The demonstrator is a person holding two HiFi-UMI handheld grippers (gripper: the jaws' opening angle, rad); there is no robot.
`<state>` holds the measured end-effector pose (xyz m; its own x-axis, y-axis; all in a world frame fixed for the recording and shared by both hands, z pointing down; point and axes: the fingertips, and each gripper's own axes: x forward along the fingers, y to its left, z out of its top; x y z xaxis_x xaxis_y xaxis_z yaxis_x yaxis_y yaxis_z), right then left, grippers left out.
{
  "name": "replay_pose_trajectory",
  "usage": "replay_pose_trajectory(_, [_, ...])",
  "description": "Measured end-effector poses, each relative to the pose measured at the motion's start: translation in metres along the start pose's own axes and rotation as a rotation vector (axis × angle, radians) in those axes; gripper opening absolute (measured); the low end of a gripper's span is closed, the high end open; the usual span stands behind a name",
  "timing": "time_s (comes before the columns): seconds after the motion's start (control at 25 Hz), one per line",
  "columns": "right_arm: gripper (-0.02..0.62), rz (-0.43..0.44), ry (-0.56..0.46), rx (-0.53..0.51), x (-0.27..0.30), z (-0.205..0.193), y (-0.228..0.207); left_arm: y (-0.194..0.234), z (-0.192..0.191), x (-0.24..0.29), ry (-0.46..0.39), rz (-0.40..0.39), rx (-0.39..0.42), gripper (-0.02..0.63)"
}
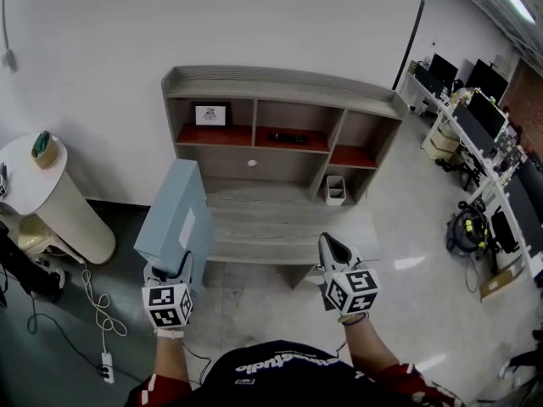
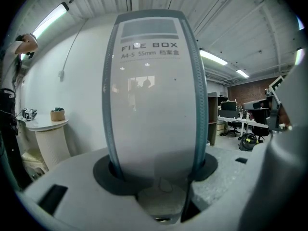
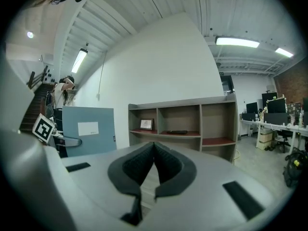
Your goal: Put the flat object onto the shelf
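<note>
The left gripper (image 1: pixel 173 271) is held low and forward on an outstretched forearm, jaws pointing up and away. Its jaws are clamped on the bottom edge of the file box (image 1: pixel 175 217), one pad on each broad side. In the left gripper view the box (image 2: pixel 152 105) stands upright between the jaws of the gripper (image 2: pixel 154 174), with the printed spine turned toward the camera.

The right gripper (image 1: pixel 330 248) is held at about the same height, well apart from the left one, on a forearm reaching forward. Its jaws are pressed together at the tips with nothing between them, as is shown in the right gripper view (image 3: pixel 153 150).

The box is carried in the air, leaning slightly, before the left end of the shelf (image 1: pixel 280 81). From the head view its upper edge lies just below the left compartment and overlaps the left edge of the desk top (image 1: pixel 280 220). In the right gripper view its broad face with a white label (image 3: pixel 88 129) is seen left of the shelf (image 3: pixel 183 103).

Three compartments with red floors are set side by side. A picture frame (image 1: pixel 210 114) stands in the left one and a black flat item (image 1: pixel 288 137) lies in the middle one; only the red floor is seen in the right one. A small white bin (image 1: pixel 336 190) stands at the right rear of the desk top. A round table (image 1: pixel 24 181) stands well to the left, and open floor is seen to the right of the desk.
</note>
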<state>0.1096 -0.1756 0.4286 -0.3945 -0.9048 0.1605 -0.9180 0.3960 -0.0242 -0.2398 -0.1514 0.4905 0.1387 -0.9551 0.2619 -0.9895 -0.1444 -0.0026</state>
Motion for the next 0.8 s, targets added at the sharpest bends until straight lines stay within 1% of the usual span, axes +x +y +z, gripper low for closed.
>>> replay_pose_trajectory(0.28, [-0.002,0.003,0.026,0.022,0.017,-0.008,0.006,0.015,-0.004,0.017,0.007,-0.012,-0.022,0.264])
replay_pose_trajectory(0.52, [-0.002,-0.004,0.027,0.016,0.030,-0.006,0.002,0.021,-0.009,0.032,0.017,-0.005,-0.033,0.264])
replay_pose_trajectory(0.68, [-0.002,0.000,0.027,0.033,0.045,-0.007,-0.003,0.025,-0.014,0.046,0.031,0.010,-0.027,0.264])
replay_pose_trajectory(0.8, [-0.002,0.002,0.020,0.022,0.060,-0.005,-0.009,0.027,-0.015,0.059,0.032,0.020,-0.025,0.264])
